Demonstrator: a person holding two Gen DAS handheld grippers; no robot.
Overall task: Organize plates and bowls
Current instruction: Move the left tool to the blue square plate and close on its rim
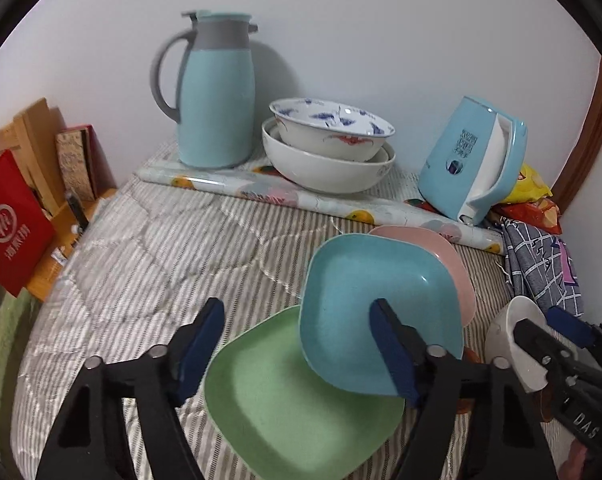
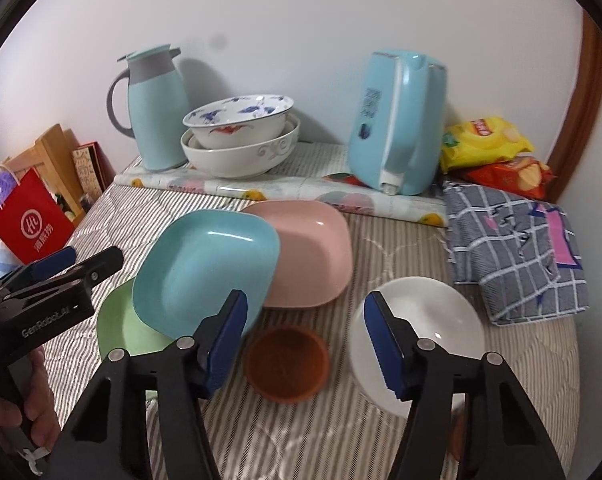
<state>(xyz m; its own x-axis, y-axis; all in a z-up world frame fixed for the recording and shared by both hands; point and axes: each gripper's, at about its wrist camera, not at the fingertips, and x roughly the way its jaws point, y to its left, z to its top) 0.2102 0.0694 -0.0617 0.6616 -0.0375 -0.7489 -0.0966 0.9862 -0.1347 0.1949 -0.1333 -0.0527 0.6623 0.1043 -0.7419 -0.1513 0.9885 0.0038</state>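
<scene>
Leaning on two other plates, the blue plate [image 1: 381, 300] is seen tipped up. Its low edge is laid on the green plate [image 1: 293, 408] and its far edge is propped on the pink plate [image 1: 449, 256]. All three are set on the striped bed cover [image 1: 141, 260].

The blue plate is found just ahead of the left tongs [image 1: 297, 308], a little to their right side. Its near corner is crossed by the right finger of those tongs. The left tongs are spread wide and nothing is pinched by them. Whether that finger is touching the plate cannot be told from these views.

The right tongs [image 2: 305, 304] are spread wide too, and nothing is held. The brown bowl [image 2: 287, 364] is seen between their fingers, and the white bowl [image 2: 429, 328] is close by their right finger.

The blue plate is judged to be nearer the left tongs. A small turn to the right would likely be needed, so that its near edge can be taken between the fingers. Two big bowls [image 1: 329, 148] are stacked by the wall, well apart from the plates.
</scene>
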